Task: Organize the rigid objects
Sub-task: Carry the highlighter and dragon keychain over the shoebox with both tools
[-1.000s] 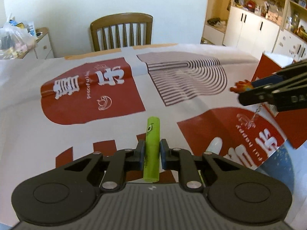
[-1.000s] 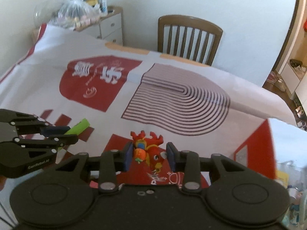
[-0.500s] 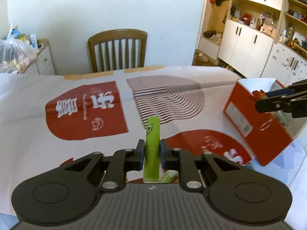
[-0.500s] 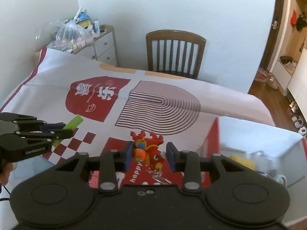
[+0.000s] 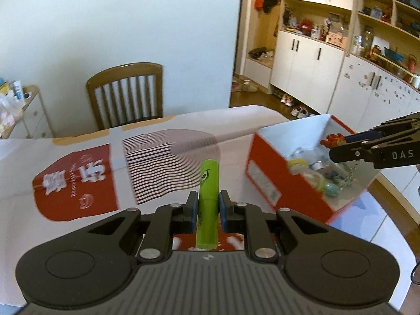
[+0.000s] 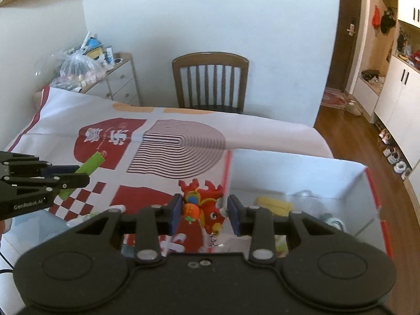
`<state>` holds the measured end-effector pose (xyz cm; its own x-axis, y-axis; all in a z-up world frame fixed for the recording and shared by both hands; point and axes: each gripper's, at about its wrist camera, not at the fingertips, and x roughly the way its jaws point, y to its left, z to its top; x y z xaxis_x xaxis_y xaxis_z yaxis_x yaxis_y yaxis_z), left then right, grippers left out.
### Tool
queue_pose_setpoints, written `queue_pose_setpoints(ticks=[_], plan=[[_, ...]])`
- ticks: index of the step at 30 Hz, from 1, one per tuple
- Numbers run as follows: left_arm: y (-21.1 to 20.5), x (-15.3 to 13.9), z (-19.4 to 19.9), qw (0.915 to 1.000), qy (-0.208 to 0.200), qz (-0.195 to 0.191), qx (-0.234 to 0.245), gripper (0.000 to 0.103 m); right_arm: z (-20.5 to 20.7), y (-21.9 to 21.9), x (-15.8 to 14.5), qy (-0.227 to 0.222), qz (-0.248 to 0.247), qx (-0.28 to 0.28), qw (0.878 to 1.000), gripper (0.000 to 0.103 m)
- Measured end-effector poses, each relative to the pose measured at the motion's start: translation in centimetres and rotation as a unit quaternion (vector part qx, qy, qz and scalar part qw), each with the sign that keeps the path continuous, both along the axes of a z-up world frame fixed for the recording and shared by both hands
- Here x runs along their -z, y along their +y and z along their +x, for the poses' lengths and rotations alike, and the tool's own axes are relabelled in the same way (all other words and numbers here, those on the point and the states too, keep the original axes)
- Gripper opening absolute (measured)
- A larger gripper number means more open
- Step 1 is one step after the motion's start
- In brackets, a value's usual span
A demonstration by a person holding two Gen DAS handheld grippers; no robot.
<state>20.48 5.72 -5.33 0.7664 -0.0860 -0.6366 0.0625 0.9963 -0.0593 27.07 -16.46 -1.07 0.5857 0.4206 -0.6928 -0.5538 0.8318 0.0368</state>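
Two items are lifted but neither is stowed yet. The left hand-held gripper (image 5: 208, 211), low in the frame's centre, is pinching a slim lime-green plastic tube (image 5: 208, 204), its long axis pointing forward and up, away from the camera, above the counter's red-and-white printed cloth (image 5: 78, 183). At right, the red cardboard box with white lining (image 5: 275, 181) already holds several small things. The right hand-held gripper (image 6: 204, 212) clamps a red-and-orange dragon figurine keychain (image 6: 206, 204) at the box's near-left edge.

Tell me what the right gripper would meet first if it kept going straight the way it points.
Probably the box: the right gripper, shut on the red toy, points down at its near left wall. Depth is unclear; it might land just inside instead.
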Motion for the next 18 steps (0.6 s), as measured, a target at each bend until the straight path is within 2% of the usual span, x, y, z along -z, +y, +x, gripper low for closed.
queue_pose_setpoints(ticks=[11,18], plan=[[-9.1,-0.6,2.9,0.9993,0.004,0.009,0.037,0.016,1.9,-8.0,0.9,0.008,0.010,0.017,1.000,0.036],[-14.2,0.4,4.9,0.9982,0.021,0.007,0.055,0.016,3.8,-12.3,2.3,0.014,0.001,0.027,1.000,0.036]])
